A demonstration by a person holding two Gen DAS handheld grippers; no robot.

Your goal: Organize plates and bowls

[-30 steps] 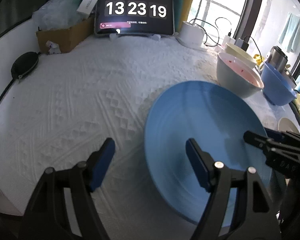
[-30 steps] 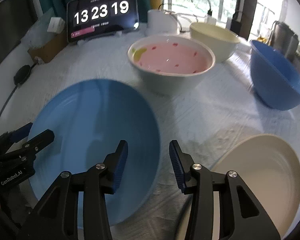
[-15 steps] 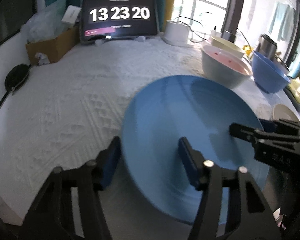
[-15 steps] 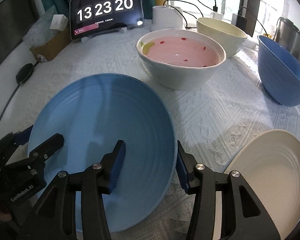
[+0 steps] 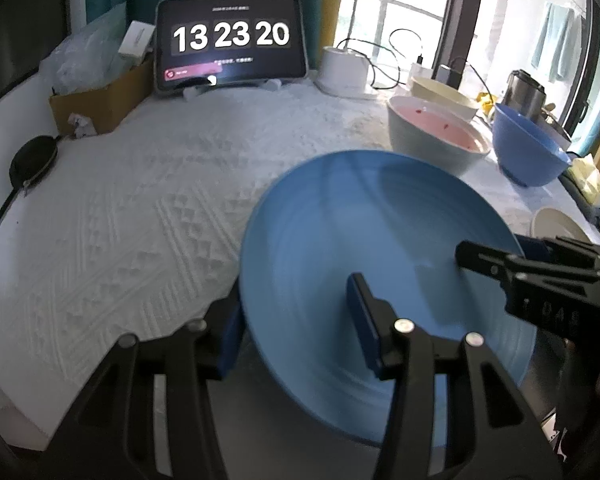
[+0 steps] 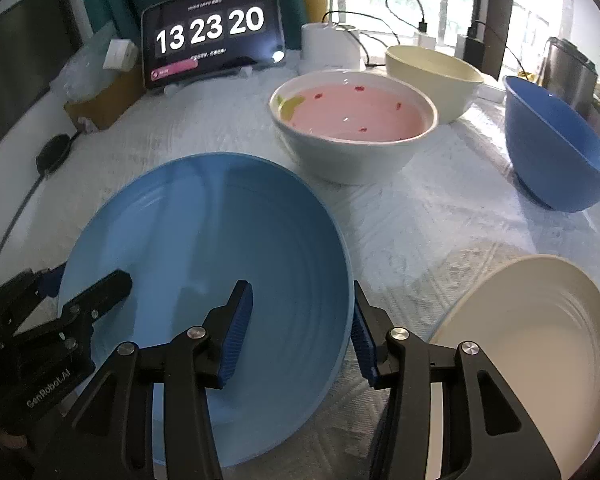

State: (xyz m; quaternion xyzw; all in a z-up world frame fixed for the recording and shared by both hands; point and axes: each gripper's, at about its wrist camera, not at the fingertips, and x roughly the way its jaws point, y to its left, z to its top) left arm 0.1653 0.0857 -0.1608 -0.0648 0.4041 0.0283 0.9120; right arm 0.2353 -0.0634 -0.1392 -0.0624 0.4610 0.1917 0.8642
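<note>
Blue plate (image 6: 204, 280): near centre of the cloth-covered desk (image 5: 140, 200), in front of the pink-lined bowl (image 6: 352, 120), the cream plate (image 6: 540, 340) just to its right; its left rim lies between the fingers of the left tongs (image 5: 296, 328), its right rim between those of the right tongs (image 6: 300, 328).

Left tongs: partly apart, jaws just been closing, astride the rim; contact cannot be told. Right tongs: partly apart, astride the rim, no clamping visible.
</note>
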